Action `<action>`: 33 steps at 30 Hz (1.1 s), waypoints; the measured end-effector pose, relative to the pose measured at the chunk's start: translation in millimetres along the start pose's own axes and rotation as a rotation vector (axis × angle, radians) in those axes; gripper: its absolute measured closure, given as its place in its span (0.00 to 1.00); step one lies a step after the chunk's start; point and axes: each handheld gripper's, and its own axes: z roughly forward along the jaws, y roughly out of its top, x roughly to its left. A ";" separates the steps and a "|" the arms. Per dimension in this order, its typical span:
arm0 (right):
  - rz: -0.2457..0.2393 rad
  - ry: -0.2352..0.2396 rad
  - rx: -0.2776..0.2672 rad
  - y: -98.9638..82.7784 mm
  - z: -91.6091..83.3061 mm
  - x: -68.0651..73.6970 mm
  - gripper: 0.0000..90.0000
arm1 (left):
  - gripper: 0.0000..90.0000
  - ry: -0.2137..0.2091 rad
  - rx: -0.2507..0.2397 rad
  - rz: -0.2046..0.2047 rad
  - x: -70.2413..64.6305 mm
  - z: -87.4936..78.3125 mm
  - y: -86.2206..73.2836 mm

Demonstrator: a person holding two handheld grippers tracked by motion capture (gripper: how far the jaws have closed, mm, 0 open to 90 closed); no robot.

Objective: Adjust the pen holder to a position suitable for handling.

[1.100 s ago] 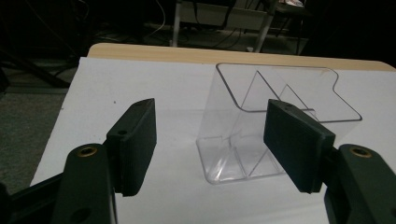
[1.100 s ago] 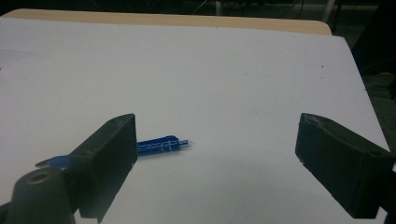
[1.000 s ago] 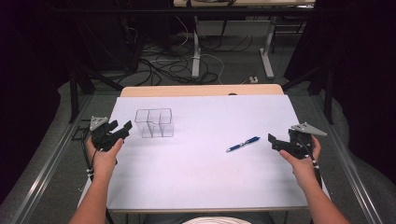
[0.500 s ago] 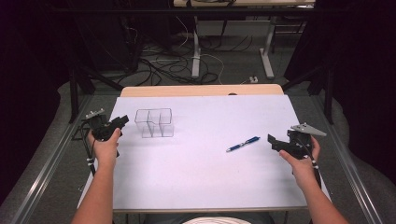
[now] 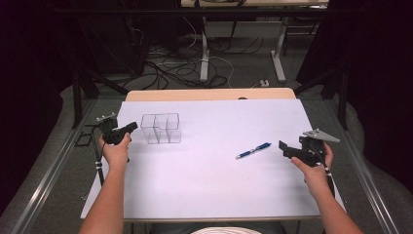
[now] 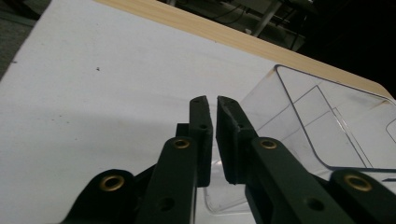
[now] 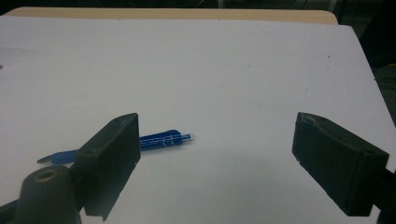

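Observation:
A clear plastic box (image 5: 160, 128) with inner compartments stands on the white table top (image 5: 219, 190) at the far left. My left gripper (image 5: 132, 126) sits just left of it, its tips near the box's wall. In the left gripper view the jaws of that gripper (image 6: 215, 100) stand almost together with nothing between them, and the box (image 6: 327, 126) is close on the right. A blue pen (image 5: 253, 150) lies right of the middle. Beyond it, my right gripper (image 5: 282, 146) is open; in the right gripper view the pen (image 7: 159, 140) lies ahead of the wide-apart jaws of this gripper (image 7: 217, 123).
A wooden strip (image 5: 209, 94) runs along the table's far edge. Behind it are cables on the floor (image 5: 170, 63) and the legs of another desk (image 5: 204, 44). Metal rails (image 5: 48, 175) flank the table on both sides.
My left gripper has moved a little farther up the table, coming in beside the clear box. The right gripper and the pen have stayed put.

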 end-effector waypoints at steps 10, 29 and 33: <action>0.003 0.019 0.021 -0.4 0.4 -0.6 0.17 | 1.00 -0.027 0.035 0.031 -6.4 13.7 -5.3; 0.000 0.023 0.023 -1.0 0.8 -1.0 0.17 | 1.00 -0.025 0.035 0.070 -10.3 17.6 -4.8; 0.003 0.026 0.030 -1.5 1.9 -0.1 0.17 | 1.00 -0.032 0.034 0.081 -12.5 17.8 -4.3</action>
